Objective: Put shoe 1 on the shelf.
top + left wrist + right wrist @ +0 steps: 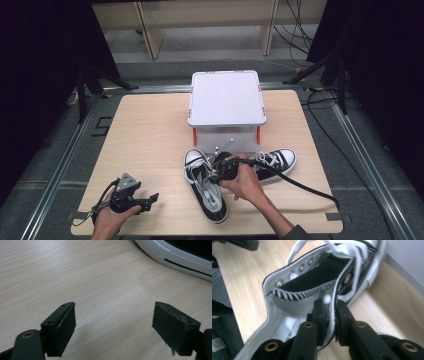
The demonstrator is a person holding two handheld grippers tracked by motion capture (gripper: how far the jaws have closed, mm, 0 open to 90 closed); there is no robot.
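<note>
Your right gripper [218, 161] is clamped on the near shoe [206, 184]. In the right gripper view the jaws pinch the upper's edge by the eyelets [332, 315], with one jaw inside the opening and one outside. That shoe lies on the table [150, 130] a bit right of center, toe pointing back toward you. The toe sits close to the near edge, so there's not much wood left on that side.

The second shoe [272, 161] lies crosswise just behind and to the right, and the two overlap or touch around the laces. Its toe points to the right, with a fair strip of bare table between it and the right edge. The white box [227, 97] stands right behind both shoes, its front close to them, so it's tight going forward.

Your left gripper [150, 200] is down at the near left corner, low over the table and near the front edge. Its jaws are spread wide with only wood between them. In the left gripper view a white sole [175, 257] crosses the top right corner, well apart from the jaws.

The whole left half of the table is open. The right gripper's cable [300, 185] trails across the near right part.
</note>
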